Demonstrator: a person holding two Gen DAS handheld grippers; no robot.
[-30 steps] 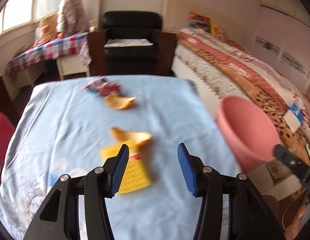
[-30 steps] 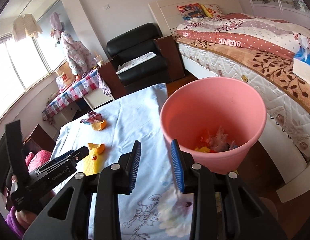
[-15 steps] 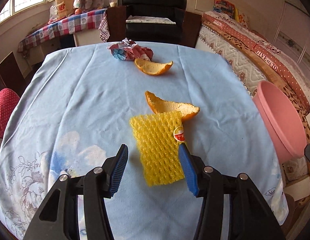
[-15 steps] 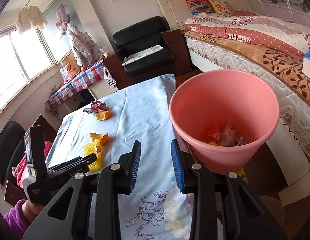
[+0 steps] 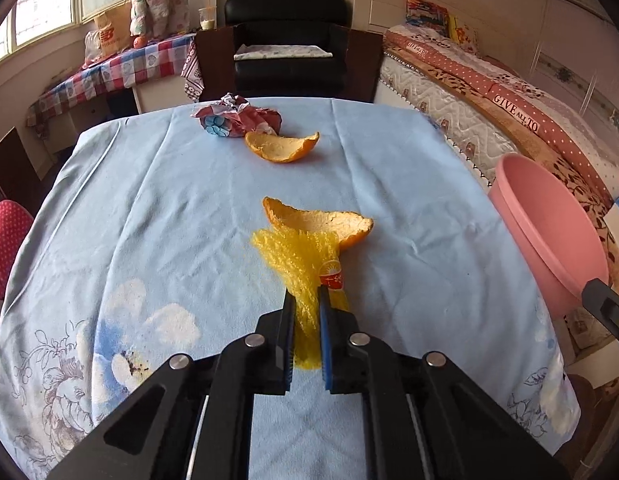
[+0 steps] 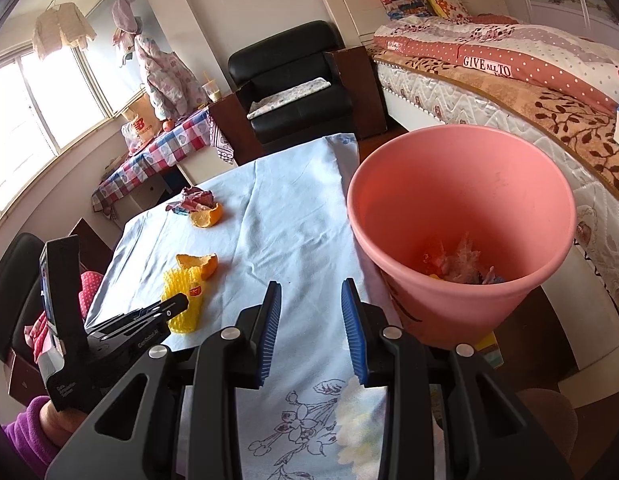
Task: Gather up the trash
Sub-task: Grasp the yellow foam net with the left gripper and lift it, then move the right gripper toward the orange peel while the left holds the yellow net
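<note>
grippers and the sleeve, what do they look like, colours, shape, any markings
Both the left gripper and the right gripper are matte black angular frames with triangular cutouts and silver round rivets. The fingers carry ribbed blue pads. The left gripper's body has small white lettering, too small to read. The person's sleeve is purple fleece. No cables show.

Yellow foam net (image 5: pixel 299 264) — bunched, on the blue cloth, touching an orange peel (image 5: pixel 321 222).

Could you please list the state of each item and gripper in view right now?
Left gripper: jaws just closed, shut on the foam net.
Yellow foam net: pinched, on the table.
Near orange peel: lying loose, touching the net.
Far orange peel: lying loose.
Crumpled wrapper: lying loose.
Pink bin: upright, trash inside.
Right gripper: open, empty.
</note>
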